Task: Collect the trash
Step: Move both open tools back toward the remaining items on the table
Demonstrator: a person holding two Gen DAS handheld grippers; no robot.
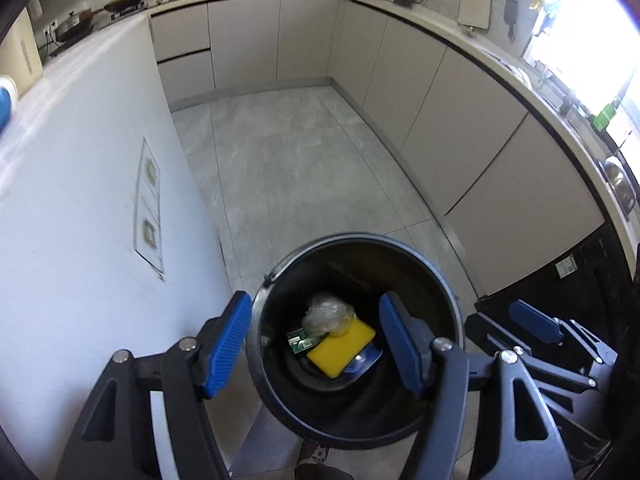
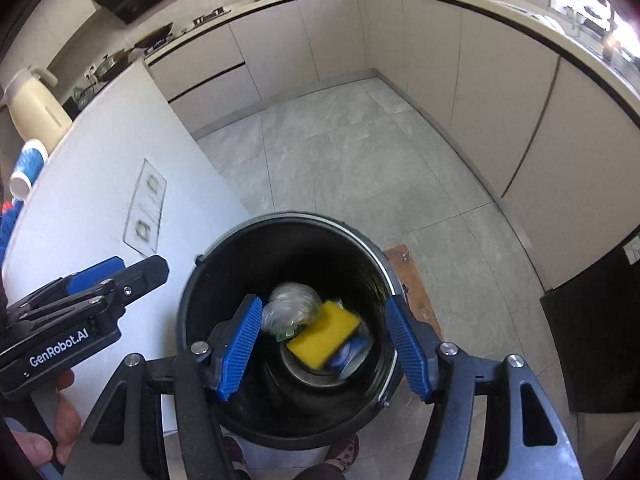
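A round black trash bin (image 1: 432, 280) (image 2: 224, 256) stands on the kitchen floor below both grippers. In it lie a yellow sponge (image 1: 340, 346) (image 2: 322, 334), a crumpled clear plastic wrap (image 1: 326, 312) (image 2: 290, 306), a small green packet (image 1: 300, 340) and a blue item (image 1: 362, 362) (image 2: 350, 354). My left gripper (image 1: 316, 346) is open and empty above the bin's left side. My right gripper (image 2: 326, 348) is open and empty above the bin. The right gripper also shows in the left wrist view (image 1: 536, 320), the left one in the right wrist view (image 2: 96, 276).
A white counter (image 1: 80, 160) (image 2: 100, 184) rises at the left, with a cream kettle (image 2: 32, 108) and a blue-white cup (image 2: 26, 168) on it. Beige cabinets (image 1: 440, 100) ring the grey tiled floor (image 1: 300, 160). A brown board (image 2: 416, 292) lies by the bin. A dark appliance (image 2: 600, 332) stands at right.
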